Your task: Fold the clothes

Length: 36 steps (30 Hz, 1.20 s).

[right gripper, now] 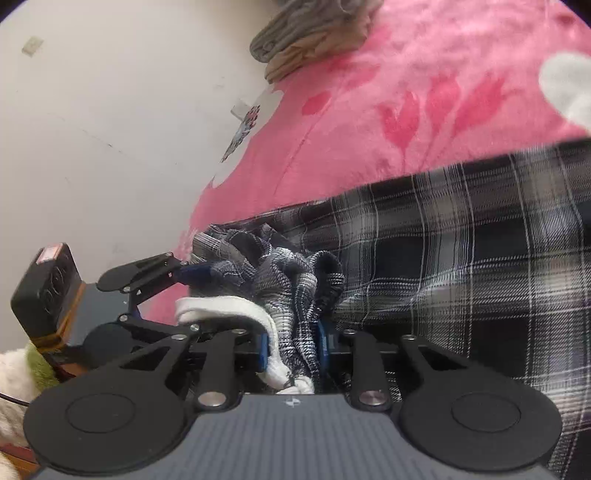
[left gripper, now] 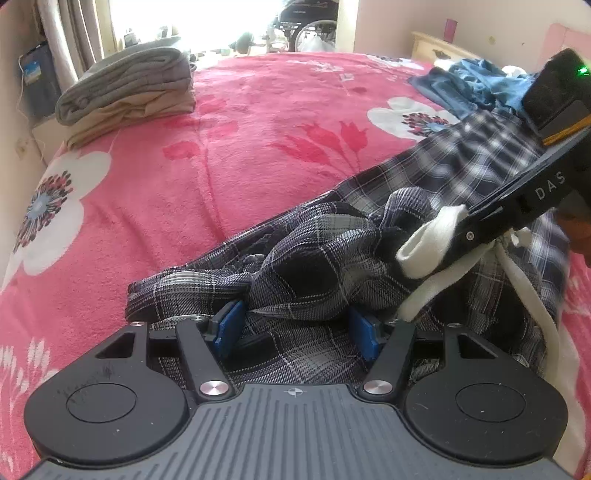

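A: Left wrist view first. How does the left gripper [left gripper: 299, 332] sit?

B: Low over the bed, pointing toward twelve o'clock. Its blue pads [left gripper: 227, 330] stand fairly wide apart, and a bunched ridge of the plaid garment [left gripper: 325, 258] runs across between them. Whether the pads actually press the cloth, I cannot tell; the gap looks wider than the fold.

A: And the other tool in that view?

B: The right gripper [left gripper: 443, 236] comes in from three o'clock, slanting down toward the centre. Its tip is buried in the white drawstring [left gripper: 428, 243] and the crumpled waistband.

A: The garment itself?

B: Dark checked fabric, black, grey and white, lying on the pink floral blanket [left gripper: 221, 147] from centre out to two o'clock, gathered into a knot at the near end. A folded grey and beige stack [left gripper: 129, 92] rests at ten o'clock, well apart, and a blue heap [left gripper: 472, 85] lies at one o'clock.

A: Now the right wrist view.

B: The right gripper [right gripper: 291, 347] has its blue pads [right gripper: 263, 350] drawn in narrow, clamped on a bundle of plaid garment [right gripper: 461, 258] and white drawstring [right gripper: 236, 306]. The left gripper [right gripper: 184, 273] reaches in from nine o'clock, its tip touching the same crumple.

A: And the cloth there?

B: It spreads flat toward three o'clock over the pink floral blanket [right gripper: 369, 110]; the folded grey and beige stack [right gripper: 314, 33] is at twelve.
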Tool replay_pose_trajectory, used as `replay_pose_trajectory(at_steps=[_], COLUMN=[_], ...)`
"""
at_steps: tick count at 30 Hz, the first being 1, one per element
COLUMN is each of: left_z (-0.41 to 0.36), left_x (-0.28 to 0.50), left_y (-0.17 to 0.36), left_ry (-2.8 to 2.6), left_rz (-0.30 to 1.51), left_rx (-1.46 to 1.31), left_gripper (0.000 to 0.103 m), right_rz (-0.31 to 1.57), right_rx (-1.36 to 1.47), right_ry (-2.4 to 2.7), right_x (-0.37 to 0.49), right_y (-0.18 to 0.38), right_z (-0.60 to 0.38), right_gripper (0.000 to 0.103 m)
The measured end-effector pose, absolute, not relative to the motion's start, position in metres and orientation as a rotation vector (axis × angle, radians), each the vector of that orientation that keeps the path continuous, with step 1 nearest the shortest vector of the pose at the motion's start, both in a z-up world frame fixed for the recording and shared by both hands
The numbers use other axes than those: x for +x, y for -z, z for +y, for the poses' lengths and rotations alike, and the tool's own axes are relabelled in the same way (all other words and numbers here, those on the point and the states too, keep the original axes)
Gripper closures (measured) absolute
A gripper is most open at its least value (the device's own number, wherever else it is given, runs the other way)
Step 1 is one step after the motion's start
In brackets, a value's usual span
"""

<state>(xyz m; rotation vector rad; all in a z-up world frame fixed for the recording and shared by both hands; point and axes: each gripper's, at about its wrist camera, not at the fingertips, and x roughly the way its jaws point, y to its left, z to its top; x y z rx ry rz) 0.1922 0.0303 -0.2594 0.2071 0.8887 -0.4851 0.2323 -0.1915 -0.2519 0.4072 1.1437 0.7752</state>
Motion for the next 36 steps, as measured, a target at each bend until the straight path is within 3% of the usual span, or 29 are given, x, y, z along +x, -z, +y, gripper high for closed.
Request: replay_pose_trajectory(at_steps=[10,20,36], left_z=[0.058,0.039,-0.05], left_x=[0.175,0.186,0.204], left_y=[0.211,0.252,0.269], left_ry=[0.429,0.392,0.389], left_rz=[0.874,1.113,1.111], left_rx=[0.023,-0.225,-0.219], left_gripper=[0.037,0.037,0.033], right_rz=[0.977,0.96,0.915], right_rx=[0.357,0.226,-0.003], right_ry=[-0.546,-0.327,-0.087], right_x=[0.21,0.219,0.237], right_y=[0.204,0.178,0.175], right_z=[-0.232,-0.318,-0.427], right_gripper=[0.081,0.081,0.082])
